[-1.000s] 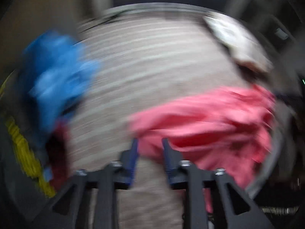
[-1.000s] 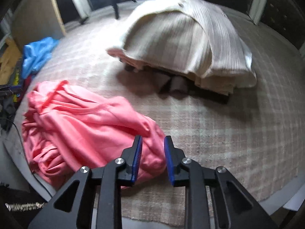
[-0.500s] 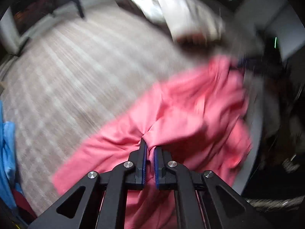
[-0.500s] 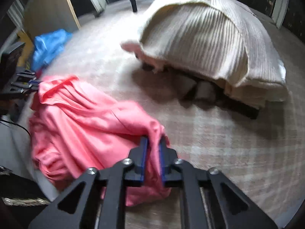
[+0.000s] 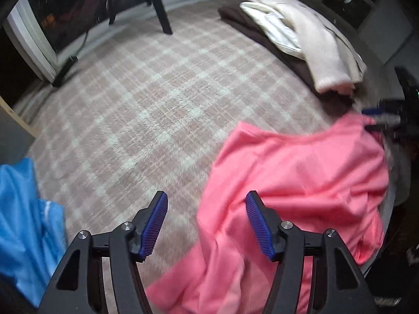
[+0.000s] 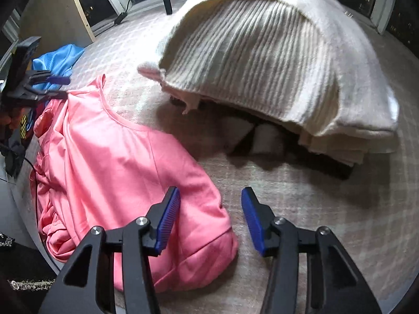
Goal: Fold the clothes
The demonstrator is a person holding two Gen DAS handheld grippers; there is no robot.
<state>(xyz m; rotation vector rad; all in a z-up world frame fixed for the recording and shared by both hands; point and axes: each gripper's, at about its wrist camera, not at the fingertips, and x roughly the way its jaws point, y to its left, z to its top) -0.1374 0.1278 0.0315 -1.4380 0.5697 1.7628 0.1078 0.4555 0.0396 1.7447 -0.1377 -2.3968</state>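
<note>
Both grippers, left [image 5: 207, 225] and right [image 6: 210, 218], look alike: black angular frames with triangular cut-outs. Each finger carries a ribbed blue pad [image 5: 154, 225]. Round silver screws [image 6: 141, 220] sit at the joints.

Pink garment [image 6: 125, 162], plain and solid, lay under the left finger of the right claw [image 6: 210, 218]. Beige-and-white plaid covered the worktop [image 5: 146, 110] ahead of the left claw [image 5: 207, 222]. Cream ribbed knit [image 6: 262, 60] sat beyond, over dark brown fabric [image 5: 251, 31]. Bright blue cloth [image 5: 23, 225] showed left. Ridged blue pads [image 5: 154, 225], black claw frames.
</note>
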